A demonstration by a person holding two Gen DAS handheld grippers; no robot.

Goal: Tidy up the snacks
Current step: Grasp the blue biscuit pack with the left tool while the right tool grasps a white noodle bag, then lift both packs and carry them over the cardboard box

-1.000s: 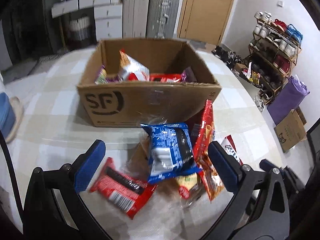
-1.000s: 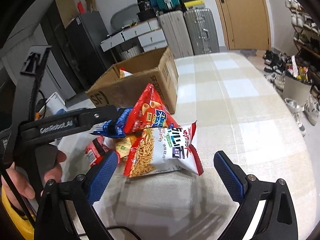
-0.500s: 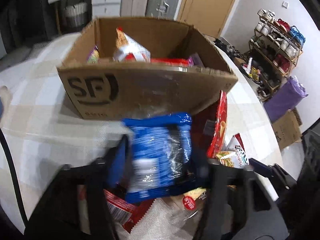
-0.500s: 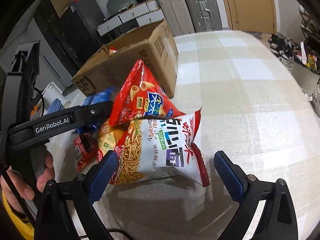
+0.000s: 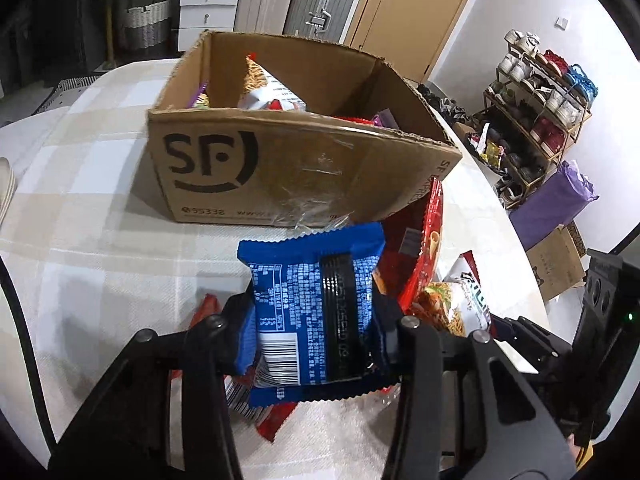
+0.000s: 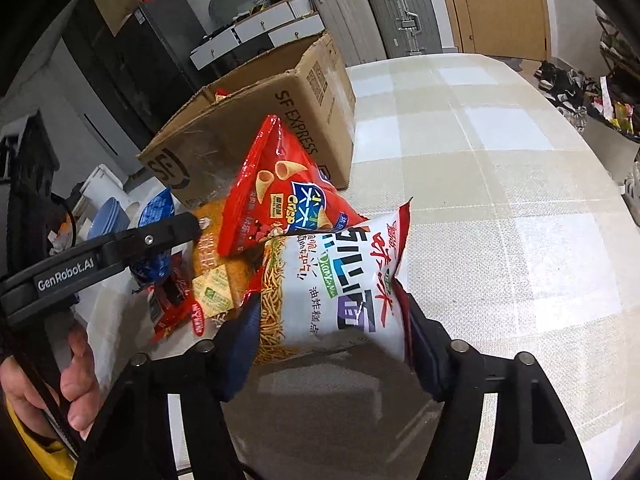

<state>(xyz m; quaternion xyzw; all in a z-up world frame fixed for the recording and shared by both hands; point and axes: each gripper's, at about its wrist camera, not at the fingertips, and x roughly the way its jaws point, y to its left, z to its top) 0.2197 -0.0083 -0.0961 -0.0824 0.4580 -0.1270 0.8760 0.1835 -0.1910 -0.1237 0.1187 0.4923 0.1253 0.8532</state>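
My left gripper [image 5: 316, 332] is shut on a blue snack packet [image 5: 316, 300], held just in front of the open SF cardboard box [image 5: 280, 168], which holds several snack bags. My right gripper [image 6: 332, 336] is shut on a white noodle-snack bag [image 6: 340, 276] that lies on the table. A red cone-crisp bag [image 6: 280, 196] leans against the box beside it. A red packet [image 6: 172, 304] and an orange packet [image 6: 216, 272] lie in the pile between the grippers. The left gripper shows in the right wrist view [image 6: 160, 232].
The checked tablecloth [image 6: 500, 200] stretches to the right of the box. A shoe rack [image 5: 540, 92] and a purple bag [image 5: 560, 200] stand beyond the table's right edge. Blue bowls [image 6: 112, 216] sit near the left edge. Suitcases and drawers are behind.
Both grippers have closed: the left on the blue packet, now raised toward the box, and the right moved forward and shut on the white noodle bag.
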